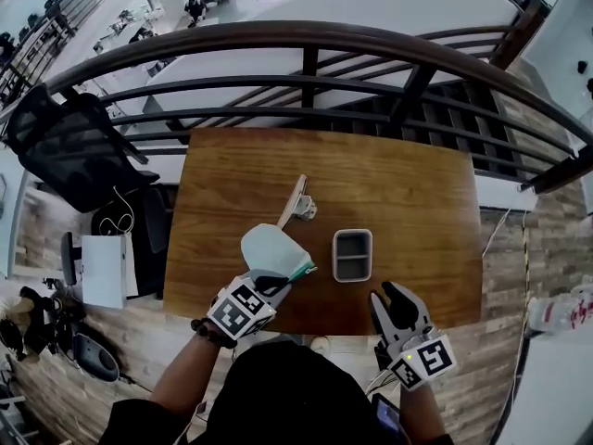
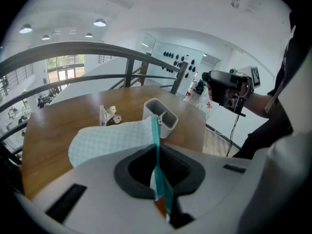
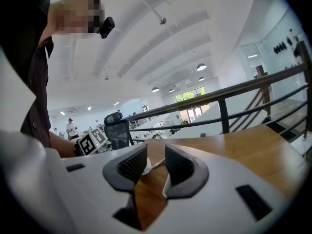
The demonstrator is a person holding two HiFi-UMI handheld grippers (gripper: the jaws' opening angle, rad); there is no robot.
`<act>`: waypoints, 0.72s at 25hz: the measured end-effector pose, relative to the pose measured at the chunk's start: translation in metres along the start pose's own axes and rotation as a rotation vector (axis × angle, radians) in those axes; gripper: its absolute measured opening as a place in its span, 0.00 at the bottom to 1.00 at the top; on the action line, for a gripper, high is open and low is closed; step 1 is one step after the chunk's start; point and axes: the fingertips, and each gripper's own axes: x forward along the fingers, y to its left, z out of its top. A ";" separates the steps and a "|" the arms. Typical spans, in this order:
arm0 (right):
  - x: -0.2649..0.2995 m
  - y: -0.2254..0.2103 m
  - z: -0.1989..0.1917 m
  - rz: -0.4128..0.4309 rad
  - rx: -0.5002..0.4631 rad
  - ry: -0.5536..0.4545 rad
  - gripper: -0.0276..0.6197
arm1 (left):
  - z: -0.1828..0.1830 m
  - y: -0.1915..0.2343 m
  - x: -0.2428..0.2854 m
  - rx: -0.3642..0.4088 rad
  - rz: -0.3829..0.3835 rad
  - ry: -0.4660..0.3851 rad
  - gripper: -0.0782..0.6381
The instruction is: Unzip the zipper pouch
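The brown wooden table point(image 1: 417, 184) fills the middle of the head view. Over its lower left part the white checked fabric zipper pouch point(image 1: 271, 248) is held, apparently raised so the zip can be reached. The left gripper point(image 1: 278, 281) is clenched on the pouch's teal zipper edge point(image 2: 156, 135) as an anchor. The right gripper point(image 1: 397, 306), at lower right, is parted and empty, probably kept free for the pull tab.

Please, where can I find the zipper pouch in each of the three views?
Head view: zipper pouch left of centre, near the front edge of the wooden table, held by the left gripper.
Left gripper view: centre, its teal zipper edge clamped between the jaws.
Right gripper view: only a pale sliver beyond the jaws, probably it.
Shared landmark: the wooden table, in all three.
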 end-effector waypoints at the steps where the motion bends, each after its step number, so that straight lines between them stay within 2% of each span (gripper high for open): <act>1: 0.006 0.004 0.002 0.015 -0.010 0.001 0.21 | 0.001 0.005 -0.006 -0.009 0.006 -0.017 0.15; 4: 0.023 0.017 0.008 0.056 -0.044 0.007 0.21 | 0.005 0.018 -0.023 -0.028 0.024 -0.063 0.15; 9: 0.039 0.026 0.019 0.117 -0.076 0.018 0.21 | 0.018 0.029 -0.045 0.002 0.045 -0.108 0.15; 11: 0.047 0.035 0.021 0.153 -0.124 0.030 0.21 | 0.026 0.032 -0.055 0.012 0.034 -0.133 0.15; 14: 0.060 0.047 0.022 0.212 -0.231 0.053 0.21 | 0.051 0.026 -0.073 0.064 -0.036 -0.211 0.15; 18: 0.070 0.064 0.029 0.304 -0.319 0.065 0.21 | 0.083 0.003 -0.098 0.205 -0.152 -0.291 0.14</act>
